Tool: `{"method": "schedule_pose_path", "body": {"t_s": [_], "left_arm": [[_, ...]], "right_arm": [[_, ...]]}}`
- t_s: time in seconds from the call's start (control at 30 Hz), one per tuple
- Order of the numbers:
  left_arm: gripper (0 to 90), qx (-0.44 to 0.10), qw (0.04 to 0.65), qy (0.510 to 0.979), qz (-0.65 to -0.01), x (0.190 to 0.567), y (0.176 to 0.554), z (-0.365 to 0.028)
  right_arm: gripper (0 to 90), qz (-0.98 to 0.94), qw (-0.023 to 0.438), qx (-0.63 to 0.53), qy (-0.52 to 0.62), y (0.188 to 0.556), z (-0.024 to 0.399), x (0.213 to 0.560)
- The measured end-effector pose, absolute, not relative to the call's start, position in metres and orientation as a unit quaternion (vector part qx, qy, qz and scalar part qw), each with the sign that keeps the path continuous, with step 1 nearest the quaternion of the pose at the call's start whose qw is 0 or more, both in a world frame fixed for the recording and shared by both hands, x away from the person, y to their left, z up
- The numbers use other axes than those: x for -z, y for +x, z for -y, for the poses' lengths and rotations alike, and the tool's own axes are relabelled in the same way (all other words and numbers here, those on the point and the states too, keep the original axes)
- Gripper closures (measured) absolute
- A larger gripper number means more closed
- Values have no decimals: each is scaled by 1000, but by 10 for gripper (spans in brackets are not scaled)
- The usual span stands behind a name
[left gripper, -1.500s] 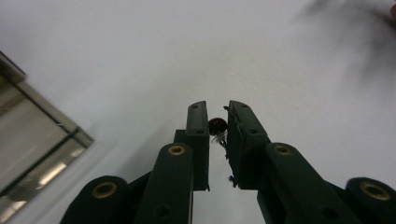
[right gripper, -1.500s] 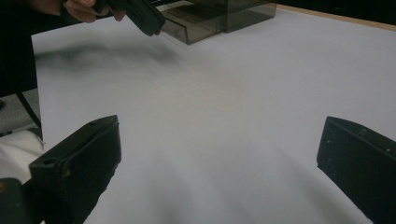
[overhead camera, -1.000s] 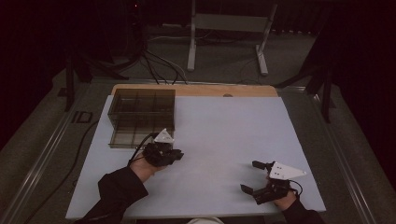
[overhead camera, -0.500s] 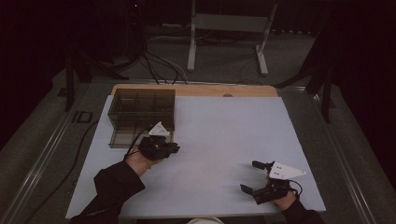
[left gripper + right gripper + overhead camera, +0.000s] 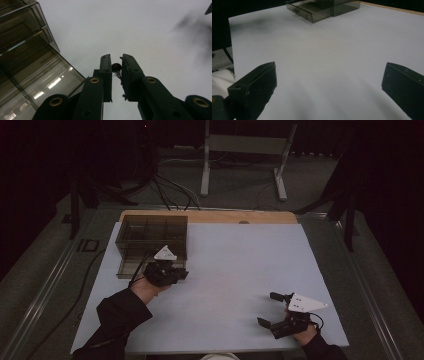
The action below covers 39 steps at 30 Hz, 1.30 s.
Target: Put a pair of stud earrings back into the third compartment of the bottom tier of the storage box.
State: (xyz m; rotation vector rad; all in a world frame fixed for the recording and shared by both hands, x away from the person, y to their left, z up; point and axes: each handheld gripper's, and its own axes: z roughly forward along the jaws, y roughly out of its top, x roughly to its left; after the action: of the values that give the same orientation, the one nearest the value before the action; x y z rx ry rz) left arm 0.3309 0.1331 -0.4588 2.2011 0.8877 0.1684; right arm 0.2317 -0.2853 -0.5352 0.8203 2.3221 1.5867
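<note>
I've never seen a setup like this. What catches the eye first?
Probably the smoky see-through drawer box at the white table's far left, one drawer pulled out. Beside it, the left tongs pinch a tiny dark bead. The right tongs gape wide near the front right corner.

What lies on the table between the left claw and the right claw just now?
Nothing: the high view shows bare white tabletop between the left claw, shut on a small dark bead, and the open right claw.
</note>
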Motion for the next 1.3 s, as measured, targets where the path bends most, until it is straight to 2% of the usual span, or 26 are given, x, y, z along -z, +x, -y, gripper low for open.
{"method": "schedule_pose_path", "body": {"t_s": [1.3], "left_arm": [[810,-106,371,820,-423,464,355,-175]], "right_arm": [[0,-790,106,-536,278,232,285,536]]}}
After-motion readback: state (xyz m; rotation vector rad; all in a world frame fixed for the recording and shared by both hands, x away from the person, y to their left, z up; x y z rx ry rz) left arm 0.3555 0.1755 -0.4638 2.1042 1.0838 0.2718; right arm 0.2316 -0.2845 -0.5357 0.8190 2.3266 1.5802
